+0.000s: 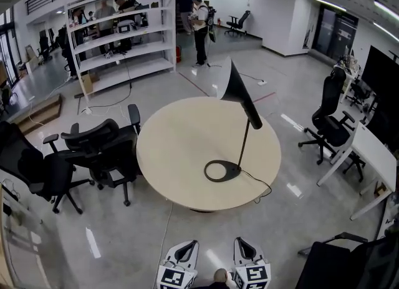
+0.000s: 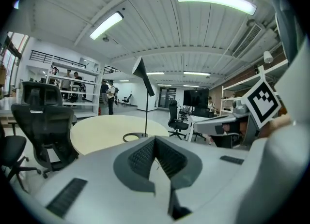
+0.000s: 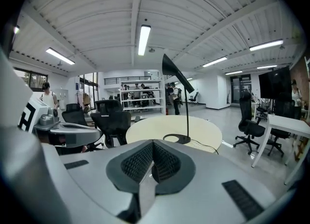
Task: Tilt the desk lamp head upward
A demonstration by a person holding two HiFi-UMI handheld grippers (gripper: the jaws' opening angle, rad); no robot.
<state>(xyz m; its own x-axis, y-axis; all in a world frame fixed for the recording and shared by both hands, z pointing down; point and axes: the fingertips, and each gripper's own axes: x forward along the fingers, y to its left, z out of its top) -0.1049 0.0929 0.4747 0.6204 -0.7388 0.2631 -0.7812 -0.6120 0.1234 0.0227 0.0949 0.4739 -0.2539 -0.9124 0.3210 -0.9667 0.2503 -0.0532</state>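
My left gripper (image 2: pixel 155 141) and right gripper (image 3: pixel 152 143), fingers pressed together on nothing, hang well short of the black desk lamp (image 1: pixel 240 96) (standing on the round bench (image 1: pixel 174 147))

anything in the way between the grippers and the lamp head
Nothing visible: only floor and the table lie between the left gripper, the right gripper and the lamp head. The chairs stand off to the left.

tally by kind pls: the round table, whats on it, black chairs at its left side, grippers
table: 1
lamp: 1
chairs: 2
grippers, left and right: 2
total: 6
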